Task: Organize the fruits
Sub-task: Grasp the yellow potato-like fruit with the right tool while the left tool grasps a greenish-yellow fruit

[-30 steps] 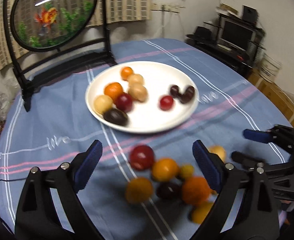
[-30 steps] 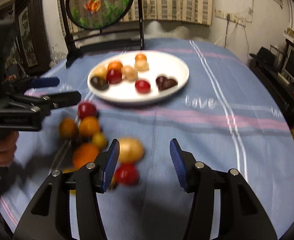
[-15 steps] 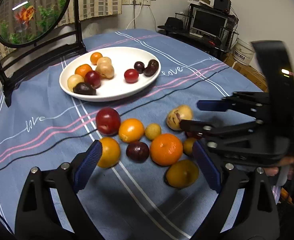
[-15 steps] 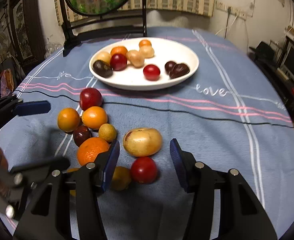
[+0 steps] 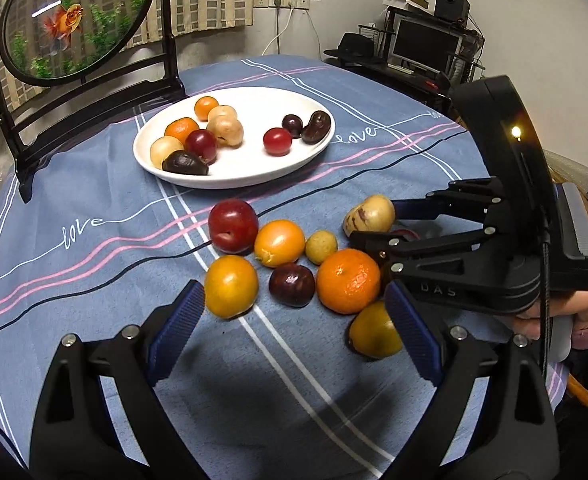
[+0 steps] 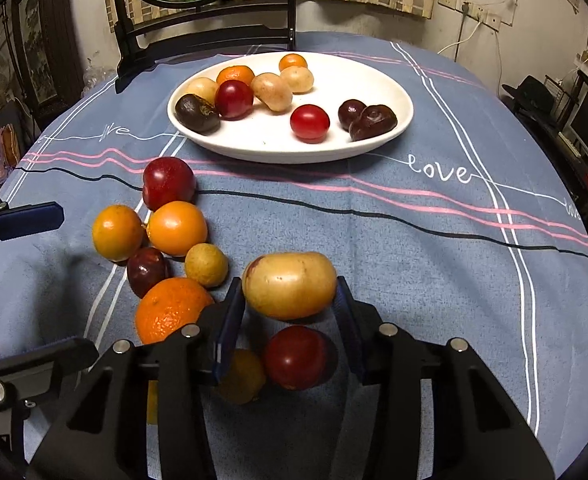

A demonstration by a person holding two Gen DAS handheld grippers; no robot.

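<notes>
Reading "love" (image 6: 439,170) on tablecloth (image 6: 413,240); right tool (image 5: 373,226) marked "DAS".

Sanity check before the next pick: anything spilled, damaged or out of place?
Nothing spilled or damaged. The oddity is the loose fruit clustered on the cloth short of the plate. The right gripper has just been closing around the pale oval fruit.
</notes>
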